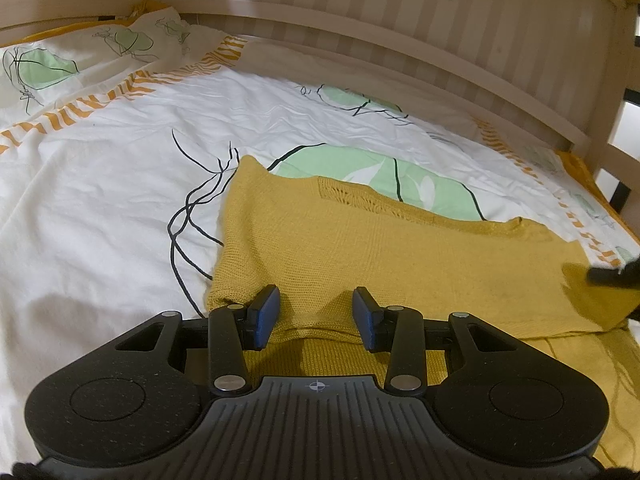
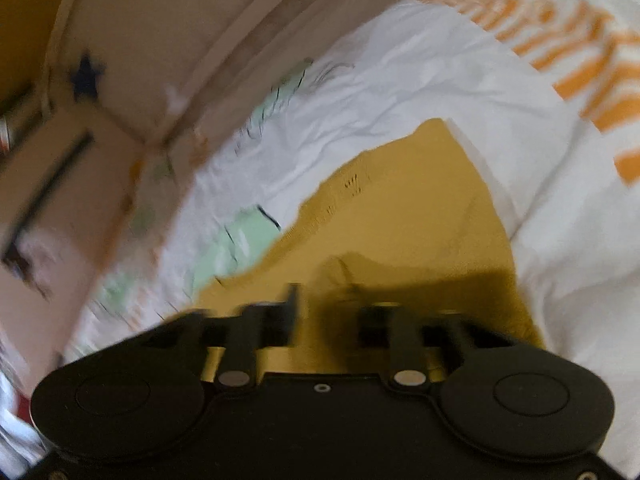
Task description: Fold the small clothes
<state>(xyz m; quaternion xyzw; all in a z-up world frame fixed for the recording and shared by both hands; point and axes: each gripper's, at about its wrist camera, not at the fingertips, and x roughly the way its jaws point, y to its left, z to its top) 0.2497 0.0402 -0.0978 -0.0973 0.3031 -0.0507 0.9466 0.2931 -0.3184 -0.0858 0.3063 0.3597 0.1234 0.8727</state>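
Mustard-yellow knitted garment (image 1: 360,248) lies partly folded on the white leaf-print bedspread (image 1: 100,200). Left claw (image 1: 316,314) spread over its near fold; right claw (image 2: 328,316) blurred, grip unclear. More folds remain.

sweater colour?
Mustard yellow knit sweater; clearest in the left wrist view.

Sweater (image 1: 360,240) on bedsheet (image 1: 100,200), headboard (image 1: 400,20) behind — right view blurred, seemingly same.
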